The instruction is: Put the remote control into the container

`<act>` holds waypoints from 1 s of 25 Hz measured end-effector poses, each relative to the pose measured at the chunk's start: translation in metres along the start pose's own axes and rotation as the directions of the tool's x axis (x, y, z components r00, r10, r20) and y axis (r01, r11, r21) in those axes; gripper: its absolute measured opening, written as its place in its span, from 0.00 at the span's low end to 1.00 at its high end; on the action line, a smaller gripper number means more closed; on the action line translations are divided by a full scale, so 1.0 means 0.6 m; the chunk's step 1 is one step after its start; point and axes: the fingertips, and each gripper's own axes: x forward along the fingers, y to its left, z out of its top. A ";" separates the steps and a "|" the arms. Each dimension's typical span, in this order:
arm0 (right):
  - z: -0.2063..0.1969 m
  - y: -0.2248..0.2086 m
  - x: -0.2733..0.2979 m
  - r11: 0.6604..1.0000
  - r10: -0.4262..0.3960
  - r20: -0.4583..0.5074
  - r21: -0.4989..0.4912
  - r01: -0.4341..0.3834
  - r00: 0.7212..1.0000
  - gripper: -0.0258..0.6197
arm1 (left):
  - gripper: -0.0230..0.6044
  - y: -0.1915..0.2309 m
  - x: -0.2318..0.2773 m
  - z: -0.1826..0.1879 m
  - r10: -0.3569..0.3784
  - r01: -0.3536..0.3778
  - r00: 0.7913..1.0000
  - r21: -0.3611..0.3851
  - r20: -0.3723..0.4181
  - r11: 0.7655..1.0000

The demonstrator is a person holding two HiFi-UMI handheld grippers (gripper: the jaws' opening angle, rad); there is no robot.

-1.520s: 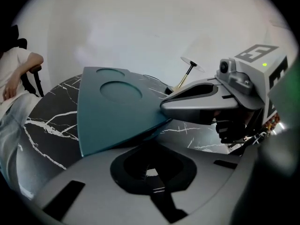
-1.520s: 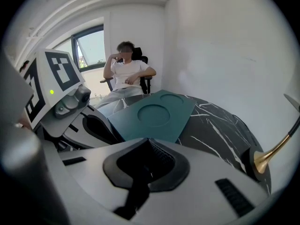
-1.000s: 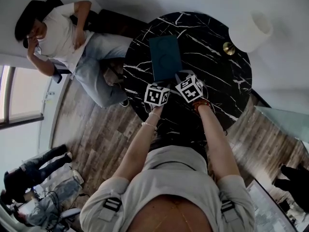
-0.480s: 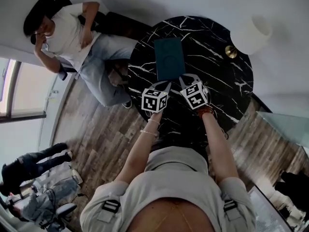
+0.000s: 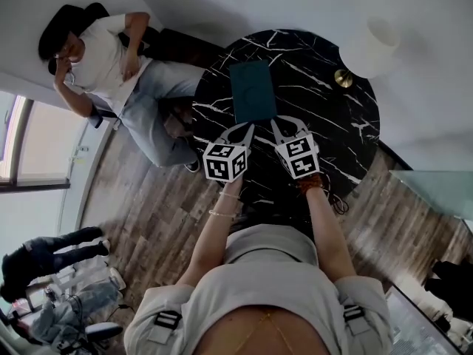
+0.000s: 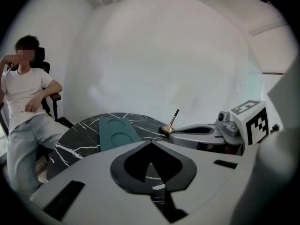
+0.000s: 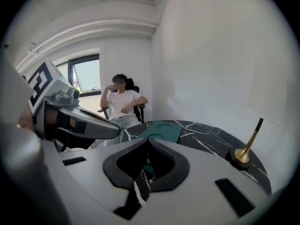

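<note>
Left gripper (image 5: 247,128) and right gripper (image 5: 273,124), jaws closed and holding nothing, hover over the tray's (image 5: 252,91) near edge (remote in no view); probable next move: find and grasp the remote.

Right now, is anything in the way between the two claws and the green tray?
No, nothing visible. The left claw and right claw hang close to the near end of the tray, with only bare table below. The lamp stands off to the right. No remote shows in any view.
</note>
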 end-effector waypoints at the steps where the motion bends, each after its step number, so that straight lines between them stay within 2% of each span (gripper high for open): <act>1: 0.009 0.003 -0.012 1.000 -0.008 0.021 0.014 0.008 1.000 0.06 | 0.04 -0.006 -0.008 0.009 -0.001 0.001 1.000 0.004 0.019 1.000; 7: 0.042 0.029 -0.069 0.997 -0.023 0.120 0.073 0.014 0.993 0.06 | 0.04 -0.045 -0.046 0.043 -0.013 0.010 0.995 0.026 0.101 1.000; 18: 0.075 0.055 -0.157 0.996 -0.037 0.224 0.090 0.017 0.974 0.06 | 0.04 -0.106 -0.129 0.071 -0.011 -0.003 0.977 0.064 0.211 0.998; 25: 0.109 0.068 -0.209 0.997 -0.042 0.298 0.080 0.019 0.954 0.06 | 0.04 -0.152 -0.170 0.108 -0.018 -0.015 0.957 0.114 0.289 0.993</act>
